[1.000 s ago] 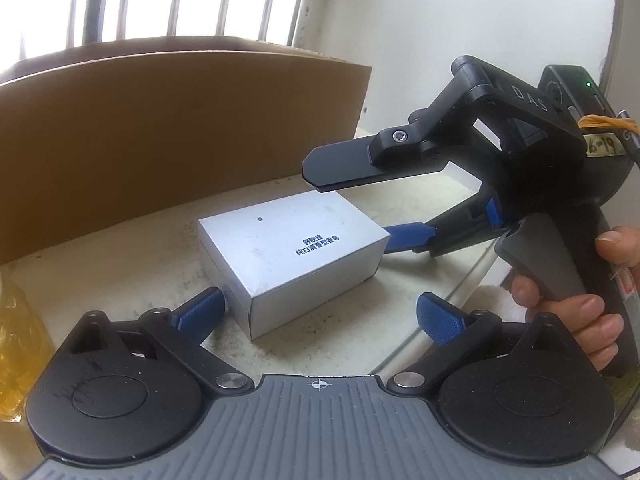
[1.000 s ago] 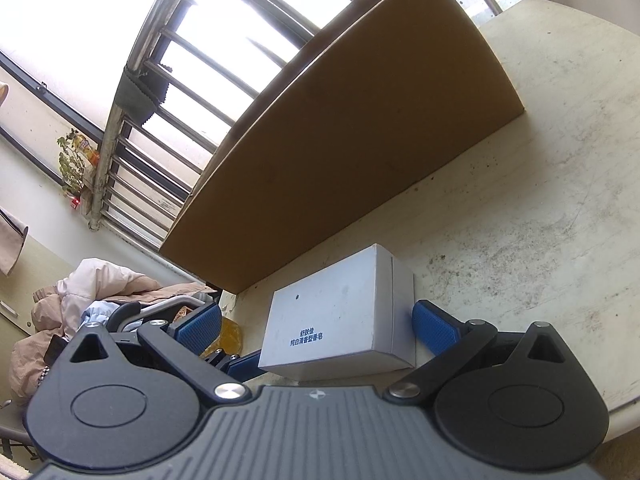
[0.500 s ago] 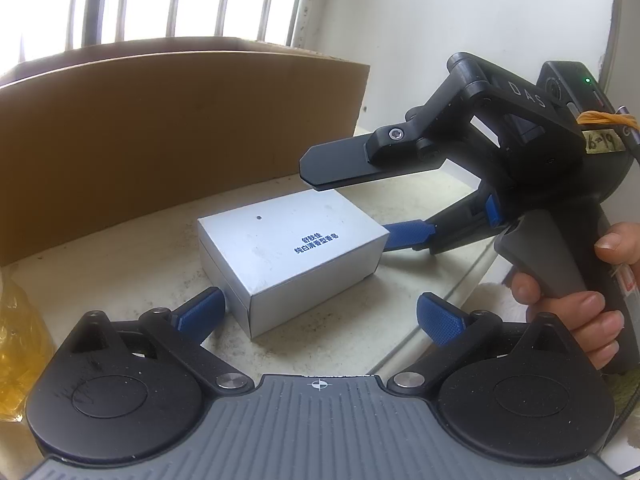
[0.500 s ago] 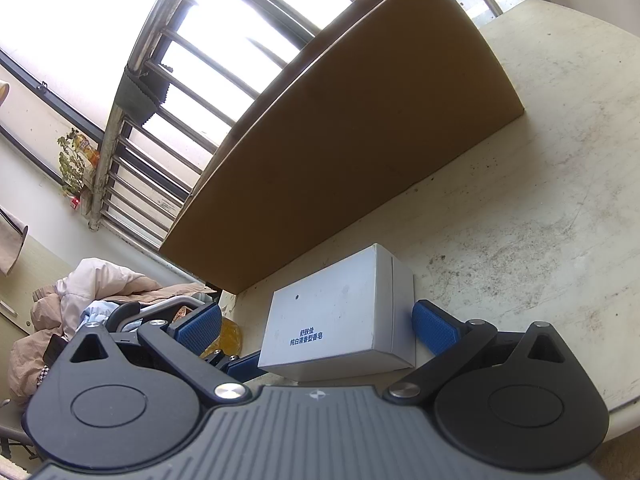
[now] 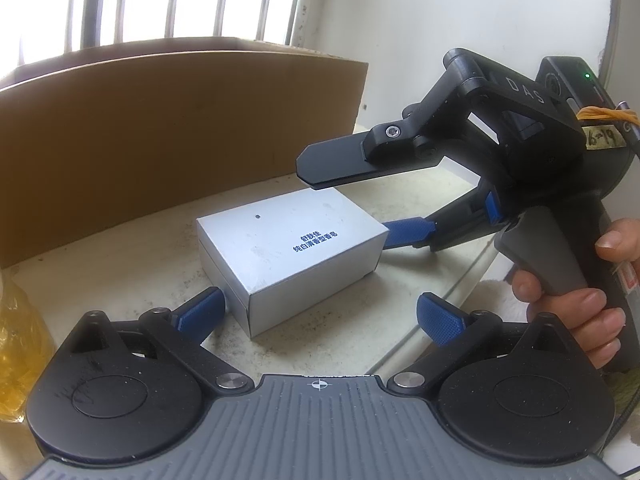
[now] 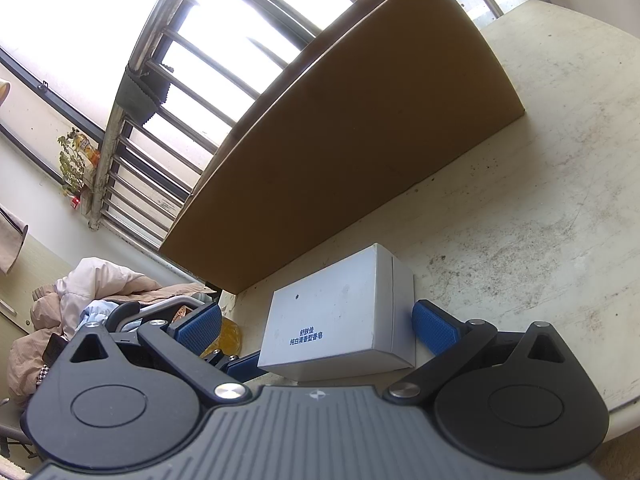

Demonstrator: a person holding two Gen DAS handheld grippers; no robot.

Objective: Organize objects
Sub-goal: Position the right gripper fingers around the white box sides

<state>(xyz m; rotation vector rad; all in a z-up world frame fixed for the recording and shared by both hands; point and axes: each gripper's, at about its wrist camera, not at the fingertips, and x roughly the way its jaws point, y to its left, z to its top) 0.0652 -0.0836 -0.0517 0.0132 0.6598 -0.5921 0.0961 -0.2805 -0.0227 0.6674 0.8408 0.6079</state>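
Observation:
A small silver-white box (image 5: 292, 256) with blue print lies flat on the pale table (image 5: 120, 276), in front of a big cardboard box (image 5: 160, 132). My left gripper (image 5: 320, 316) is open just short of the small box, whose near corner points between the blue pads (image 5: 200, 312). My right gripper (image 5: 346, 202) comes in from the right, held by a hand (image 5: 580, 304), and is also open. In the right wrist view it (image 6: 318, 328) straddles the small box (image 6: 344, 316). Its right pad (image 6: 436, 328) is at the box's side and its left pad stands clear.
The cardboard box (image 6: 360, 160) walls off the far side, under a barred window. A yellow plastic bag (image 5: 20, 340) sits at the left by the table's end. The table's rounded edge (image 5: 440, 304) runs close on the right. A pile of clothes (image 6: 80, 300) lies beyond the table.
The right gripper has crept slightly toward the small box. The box and my left gripper have stayed where they were.

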